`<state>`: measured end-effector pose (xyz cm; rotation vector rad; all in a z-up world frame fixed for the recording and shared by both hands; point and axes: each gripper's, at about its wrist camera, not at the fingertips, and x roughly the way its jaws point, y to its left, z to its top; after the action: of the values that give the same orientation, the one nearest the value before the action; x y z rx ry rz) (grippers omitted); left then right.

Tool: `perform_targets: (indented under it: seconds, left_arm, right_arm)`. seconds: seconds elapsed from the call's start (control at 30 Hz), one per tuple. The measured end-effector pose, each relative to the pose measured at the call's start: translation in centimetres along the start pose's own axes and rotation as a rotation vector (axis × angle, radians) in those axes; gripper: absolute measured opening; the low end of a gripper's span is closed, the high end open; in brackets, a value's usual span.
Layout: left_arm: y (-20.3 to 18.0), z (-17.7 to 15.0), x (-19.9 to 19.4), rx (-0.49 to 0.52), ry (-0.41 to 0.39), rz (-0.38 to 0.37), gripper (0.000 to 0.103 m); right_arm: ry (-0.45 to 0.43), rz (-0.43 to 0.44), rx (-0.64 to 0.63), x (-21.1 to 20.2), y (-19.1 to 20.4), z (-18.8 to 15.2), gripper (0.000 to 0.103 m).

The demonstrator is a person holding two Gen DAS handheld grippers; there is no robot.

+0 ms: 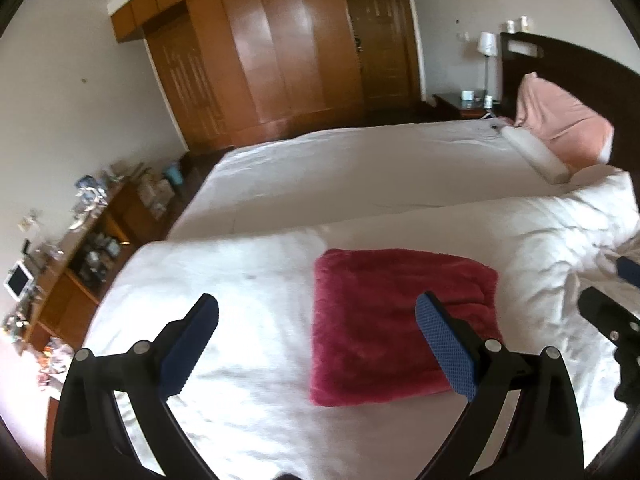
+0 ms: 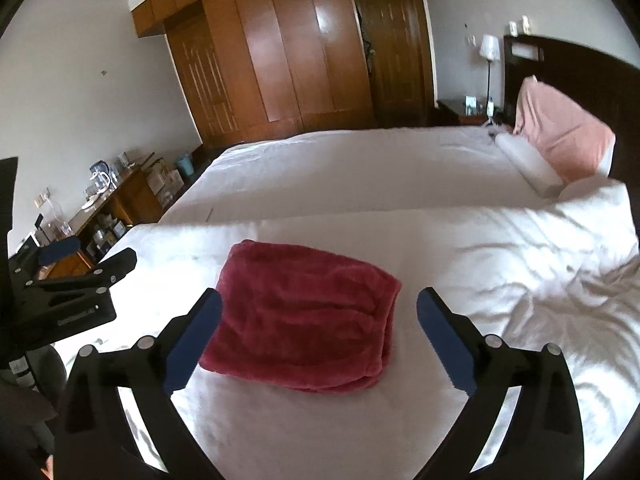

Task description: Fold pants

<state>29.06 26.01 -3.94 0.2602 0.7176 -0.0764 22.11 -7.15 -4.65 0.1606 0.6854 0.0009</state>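
Note:
The dark red fleece pants (image 1: 400, 320) lie folded into a thick rectangle on the white bed (image 1: 260, 320). They also show in the right wrist view (image 2: 304, 316), with the folded edge at the right. My left gripper (image 1: 318, 308) is open and empty, held above the bed with the pants under its right finger. My right gripper (image 2: 318, 304) is open and empty, held above and just short of the pants. The right gripper's body shows at the right edge of the left wrist view (image 1: 612, 320). The left gripper's body shows at the left edge of the right wrist view (image 2: 72, 296).
A pink pillow (image 2: 560, 136) and a white bolster (image 2: 528, 160) lie by the dark headboard (image 2: 580, 76). A wooden wardrobe (image 2: 280, 52) stands at the back. A cluttered wooden side table (image 2: 108, 208) stands left of the bed. The duvet (image 2: 540, 280) at the right is wrinkled.

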Motion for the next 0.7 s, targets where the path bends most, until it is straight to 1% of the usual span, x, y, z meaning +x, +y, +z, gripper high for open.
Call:
perform_targets:
  seconds: [0.07, 0.1, 0.17, 0.23, 0.4, 0.5, 0.7]
  left_arm:
    - [-0.1, 0.1, -0.5, -0.005, 0.012, 0.050, 0.098]
    - [-0.1, 0.0, -0.8, -0.010, 0.015, 0.055, 0.098]
    - [0.0, -0.1, -1.2, -0.017, 0.010, 0.033, 0.098]
    - [0.2, -0.3, -1.3, -0.021, 0.012, 0.026, 0.098]
    - [0.4, -0.6, -1.0, -0.040, 0.029, -0.003, 0.098]
    - [0.4, -0.6, -0.5, -0.054, 0.066, 0.007, 0.098]
    - [0.0, -0.5, 0.8, -0.062, 0.123, -0.004, 0.098]
  right_arm:
    - [-0.009, -0.012, -0.026, -0.5, 0.5, 0.1, 0.100]
    - [-0.010, -0.012, -0.036, -0.6, 0.7, 0.1, 0.100]
    - [-0.001, -0.024, -0.061, -0.6, 1.3, 0.1, 0.100]
    - [0.005, -0.021, -0.073, -0.5, 1.6, 0.0, 0.100]
    - [0.031, -0.018, -0.079, 0.4, 1.8, -0.4, 0.100]
    - [0.046, -0.013, -0.086, 1.0, 1.8, -0.6, 0.100]
    - [0.064, -0.020, -0.130, 2.0, 2.5, -1.0, 0.100]
